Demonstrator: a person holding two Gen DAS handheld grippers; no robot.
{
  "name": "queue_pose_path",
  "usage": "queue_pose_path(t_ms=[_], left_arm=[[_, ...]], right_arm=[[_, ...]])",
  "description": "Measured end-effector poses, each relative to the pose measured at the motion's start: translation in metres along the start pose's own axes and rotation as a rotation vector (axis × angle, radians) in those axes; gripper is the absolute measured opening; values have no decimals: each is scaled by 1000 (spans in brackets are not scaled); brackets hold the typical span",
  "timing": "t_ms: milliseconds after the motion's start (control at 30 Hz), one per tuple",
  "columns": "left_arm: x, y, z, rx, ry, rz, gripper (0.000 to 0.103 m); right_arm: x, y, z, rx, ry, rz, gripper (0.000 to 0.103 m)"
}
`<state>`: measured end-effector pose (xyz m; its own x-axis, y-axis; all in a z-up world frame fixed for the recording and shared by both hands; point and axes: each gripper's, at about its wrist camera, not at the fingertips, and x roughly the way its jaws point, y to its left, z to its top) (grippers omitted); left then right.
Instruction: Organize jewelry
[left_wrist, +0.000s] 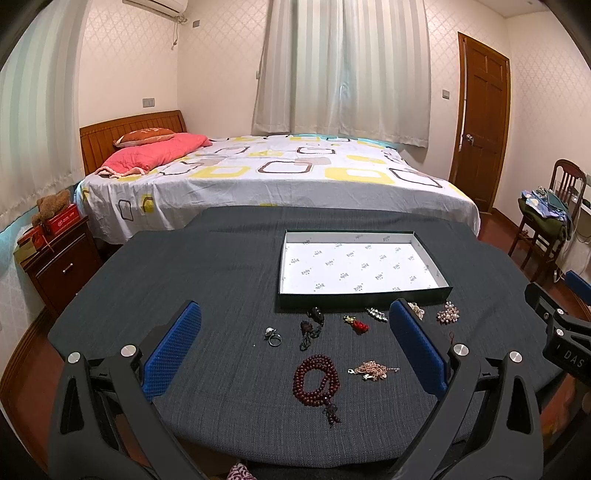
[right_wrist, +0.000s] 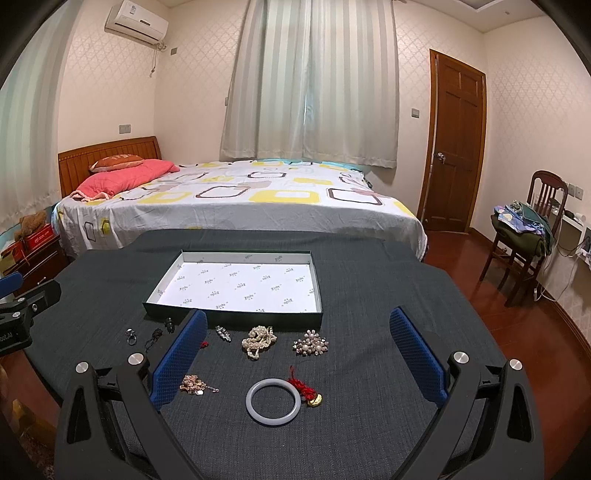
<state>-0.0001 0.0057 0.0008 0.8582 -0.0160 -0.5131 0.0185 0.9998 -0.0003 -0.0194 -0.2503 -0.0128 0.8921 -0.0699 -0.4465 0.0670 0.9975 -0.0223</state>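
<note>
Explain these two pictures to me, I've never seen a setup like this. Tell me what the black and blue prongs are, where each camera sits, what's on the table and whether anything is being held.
The prongs are the fingers of two hand-held grippers, each carried by a person. A fisheye camera on each looks forward along its fingers. One picture comes from the left gripper, the other from the right gripper. Both are open and hold nothing.

A dark cloth-covered table carries an empty tray with a white printed lining. In front of it lies loose jewelry: a dark red bead bracelet, a ring, a pearl strand, a pearl brooch, a pale bangle and a red tassel charm. Behind is a bed.
</note>
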Motion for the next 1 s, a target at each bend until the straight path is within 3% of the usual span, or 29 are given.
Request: queue_pose_path(t_ms=[1000], left_arm=[[2,3,-8,-8,16,0,99]], right_arm=[[1,1,-3,0,3,1,96]])
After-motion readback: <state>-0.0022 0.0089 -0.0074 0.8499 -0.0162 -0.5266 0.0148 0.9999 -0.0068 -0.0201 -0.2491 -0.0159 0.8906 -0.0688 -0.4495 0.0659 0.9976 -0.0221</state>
